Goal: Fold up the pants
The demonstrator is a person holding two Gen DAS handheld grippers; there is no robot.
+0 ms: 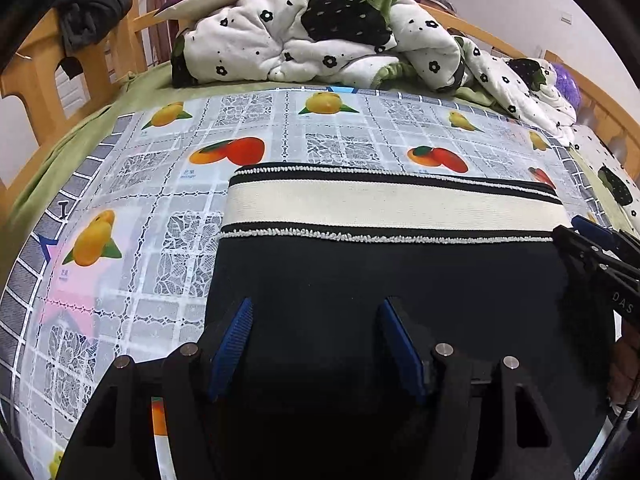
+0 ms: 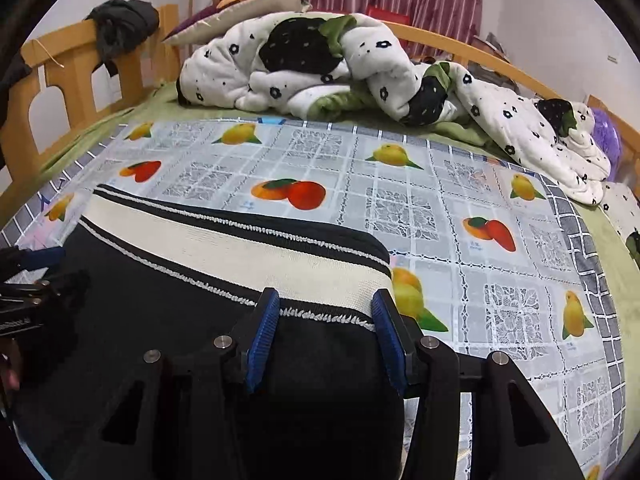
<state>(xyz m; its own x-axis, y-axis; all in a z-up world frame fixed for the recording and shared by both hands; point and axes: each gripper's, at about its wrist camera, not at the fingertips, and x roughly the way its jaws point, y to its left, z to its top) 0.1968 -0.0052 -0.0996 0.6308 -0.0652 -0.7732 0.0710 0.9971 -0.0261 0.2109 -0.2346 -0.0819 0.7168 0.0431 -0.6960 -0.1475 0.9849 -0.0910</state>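
On a wooden-framed bed (image 1: pixel 36 80), black pants (image 1: pixel 380 276) with a cream ribbed waistband (image 1: pixel 392 206) lie flat on a glossy fruit-print cloth (image 1: pixel 132 248), near its front edge. The left gripper (image 1: pixel 316 344) hovers over the dark fabric, blue ridged fingers (image 1: pixel 232 344) apart and empty. The right gripper (image 2: pixel 326 336) straddles the waistband's right corner, fingers spread, pinching nothing. Only the right view shows the cloth's grey-tiled right border (image 2: pixel 592 272). A rumpled flower-print quilt (image 2: pixel 328 68) crowds the far edge.
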